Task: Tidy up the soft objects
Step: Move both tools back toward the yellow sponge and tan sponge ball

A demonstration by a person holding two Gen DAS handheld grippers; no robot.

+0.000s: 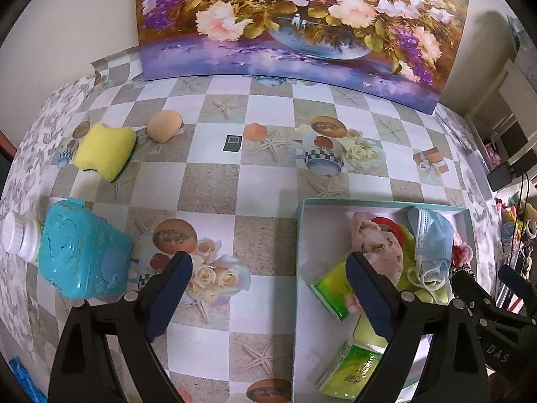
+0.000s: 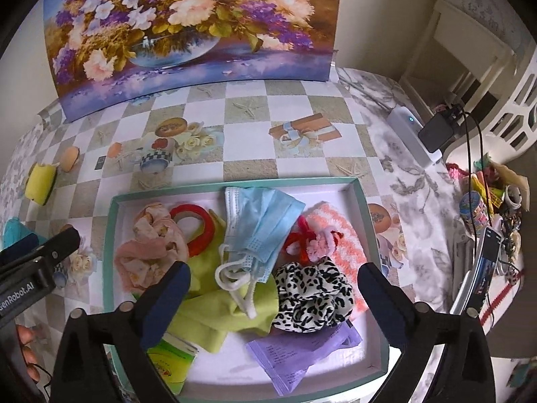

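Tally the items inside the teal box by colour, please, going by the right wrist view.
Blue: 1, face mask
Red: 2, ring, pipe-cleaner twist
Pink or peach: 2, floral cloth, striped sock
Green: 2, cloth, tissue pack
Black-and-white: 1, scrunchie
Purple: 1, packet
Total: 9

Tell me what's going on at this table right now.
A person is sorting soft things into a shallow teal-rimmed box. Both the left hand-held gripper and the right hand-held gripper are open and hold nothing. In the box already lie a blue face mask, a leopard-print scrunchie, a lime-green cloth and a pink floral cloth. A yellow sponge and a beige egg-shaped puff are still out on the checkered tablecloth.
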